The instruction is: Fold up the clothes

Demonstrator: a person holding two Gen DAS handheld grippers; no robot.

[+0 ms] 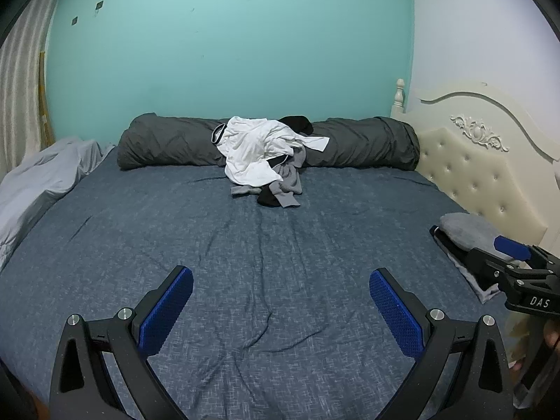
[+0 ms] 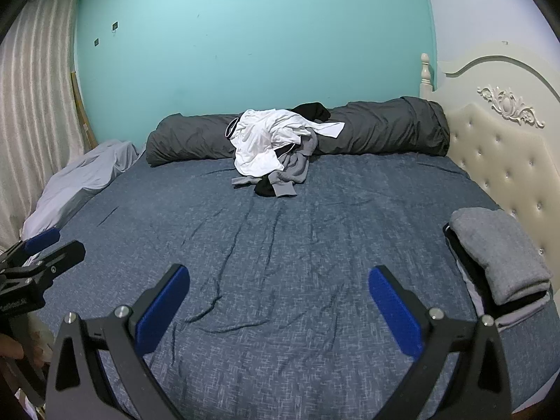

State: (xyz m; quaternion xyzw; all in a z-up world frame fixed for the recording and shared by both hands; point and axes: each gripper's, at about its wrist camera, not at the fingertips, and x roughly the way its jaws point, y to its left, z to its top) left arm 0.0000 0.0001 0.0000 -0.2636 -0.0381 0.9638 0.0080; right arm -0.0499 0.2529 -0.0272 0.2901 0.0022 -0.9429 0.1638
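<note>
Spread jaws, clothes pile (image 1: 267,159) well beyond.

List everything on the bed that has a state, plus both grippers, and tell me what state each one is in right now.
left gripper: open, empty, above the sheet
right gripper: open, empty
clothes pile: unfolded, heaped against the dark grey rolled duvet
white shirt: crumpled, on top of the pile
folded stack: done, grey item on top, by the headboard
blue sheet: spread, lightly wrinkled
</note>
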